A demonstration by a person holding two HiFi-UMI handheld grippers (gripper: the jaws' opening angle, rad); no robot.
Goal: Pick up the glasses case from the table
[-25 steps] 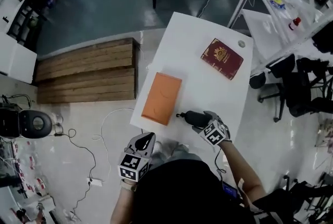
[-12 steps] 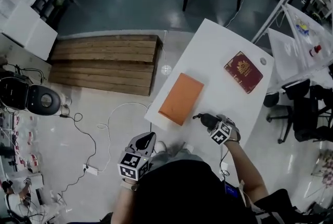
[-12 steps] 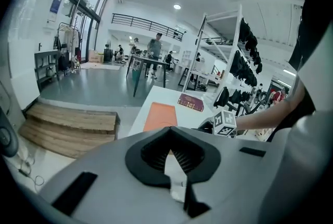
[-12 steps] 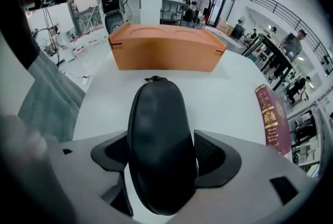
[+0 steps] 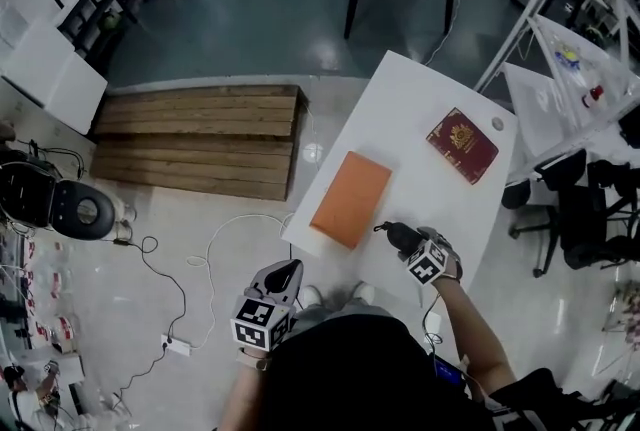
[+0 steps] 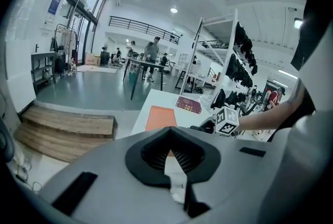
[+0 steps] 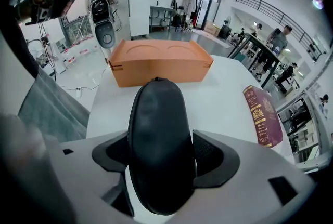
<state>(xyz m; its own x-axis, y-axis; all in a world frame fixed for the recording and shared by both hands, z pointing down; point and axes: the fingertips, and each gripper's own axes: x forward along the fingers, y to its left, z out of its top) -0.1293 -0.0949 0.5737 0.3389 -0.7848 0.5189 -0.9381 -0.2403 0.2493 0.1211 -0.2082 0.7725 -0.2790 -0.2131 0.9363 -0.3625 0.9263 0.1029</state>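
Over the white worktop (image 5: 440, 109), head view: your right gripper (image 5: 386, 229) points steeply down at the black glasses case (image 5: 404, 239). The case sits at the worktop's near end, just beside an orange box (image 5: 350, 199). A maroon booklet (image 5: 462, 145) lies well apart, toward the far end. Your left gripper (image 5: 288, 269) hangs off the worktop, over the floor.

Left gripper view: its fingers are clenched together, with nothing between them.

Right gripper view: the fingers (image 7: 216, 158) are closing, with the case between them and its sides meeting both pads.

R gripper (image 7: 162, 159) jaws closing on glasses case (image 7: 157, 114).
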